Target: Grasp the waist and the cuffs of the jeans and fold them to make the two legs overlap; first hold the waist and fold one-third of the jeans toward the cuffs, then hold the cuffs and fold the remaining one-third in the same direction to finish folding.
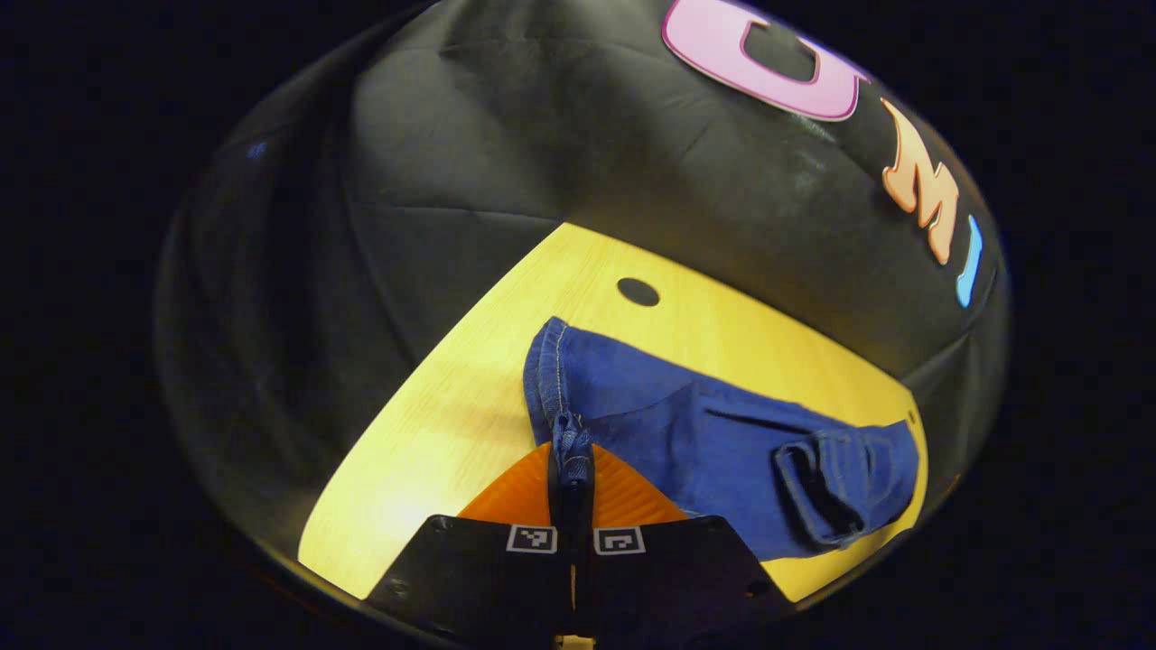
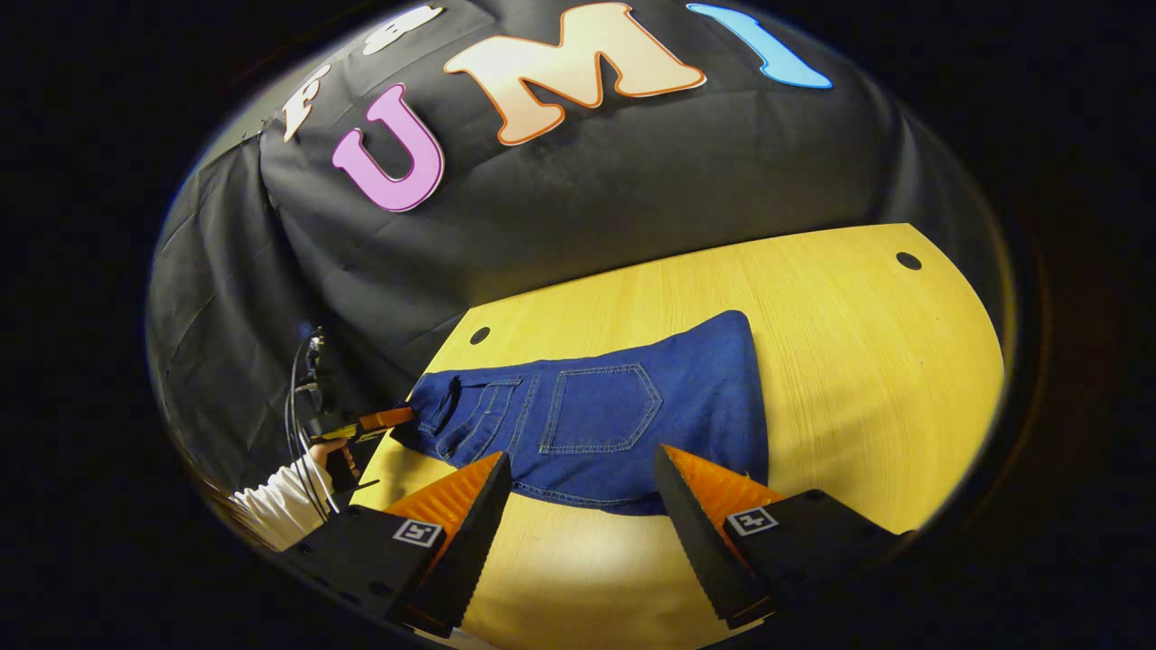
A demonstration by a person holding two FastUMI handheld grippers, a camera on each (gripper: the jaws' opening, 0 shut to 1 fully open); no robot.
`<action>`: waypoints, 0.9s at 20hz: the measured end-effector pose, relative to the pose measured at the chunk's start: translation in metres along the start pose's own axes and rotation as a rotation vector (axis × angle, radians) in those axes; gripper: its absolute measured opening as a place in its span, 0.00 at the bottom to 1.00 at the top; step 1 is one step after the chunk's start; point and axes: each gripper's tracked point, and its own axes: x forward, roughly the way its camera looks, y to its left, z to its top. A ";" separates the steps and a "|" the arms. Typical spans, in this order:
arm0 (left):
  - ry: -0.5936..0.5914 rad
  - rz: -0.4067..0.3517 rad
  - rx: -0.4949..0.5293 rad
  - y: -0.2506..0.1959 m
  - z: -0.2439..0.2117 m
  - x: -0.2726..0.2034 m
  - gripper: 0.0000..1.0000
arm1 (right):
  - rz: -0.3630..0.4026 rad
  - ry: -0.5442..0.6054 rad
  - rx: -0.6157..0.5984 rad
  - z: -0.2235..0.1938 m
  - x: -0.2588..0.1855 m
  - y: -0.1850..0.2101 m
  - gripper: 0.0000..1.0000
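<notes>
The blue jeans (image 2: 623, 420) lie flat on the yellow wooden tabletop (image 2: 867, 361), already doubled so that one leg covers the other, with a stitched back pocket (image 2: 601, 408) facing up. In the left gripper view the left gripper (image 1: 572, 451) has its jaws closed together on a bunched bit of denim at the waist end of the jeans (image 1: 704, 442), the cloth pinched right between the two fingers and rising slightly from the tabletop (image 1: 433, 433); from there the fabric spreads away to the right, past a belt loop (image 1: 813, 492) near the far edge. In the right gripper view the right gripper (image 2: 582, 492) hovers with its jaws spread wide and nothing between them; the near edge of the jeans runs across the gap just beyond the fingertips, and it is unclear whether the fingers touch the cloth or the tabletop. Farther off at the left of that same view, the left gripper (image 2: 384, 420) meets the waist end of the jeans, held by a hand (image 2: 323, 451) in a white sleeve (image 2: 275, 506), with cables (image 2: 298, 406) hanging above it. Two dark round holes (image 2: 908, 261) sit in the tabletop near its back edge, against the black cloth wall (image 2: 587, 199).
</notes>
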 end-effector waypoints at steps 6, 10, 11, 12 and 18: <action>-0.076 -0.215 -0.060 -0.128 0.028 -0.055 0.00 | -0.002 -0.023 0.005 0.012 -0.028 -0.020 0.98; -0.088 -0.332 -0.004 -0.228 0.035 -0.079 0.00 | 0.008 -0.031 0.011 0.016 -0.049 -0.041 0.98; -0.089 -0.353 -0.001 -0.253 0.036 -0.082 0.00 | 0.004 -0.028 0.004 0.015 -0.055 -0.050 0.98; -0.080 -0.370 0.006 -0.275 0.035 -0.081 0.00 | 0.002 -0.025 -0.002 0.015 -0.059 -0.057 0.98; -0.064 -0.394 0.175 -0.372 0.007 -0.093 0.01 | -0.004 -0.009 -0.029 0.012 -0.084 -0.091 0.98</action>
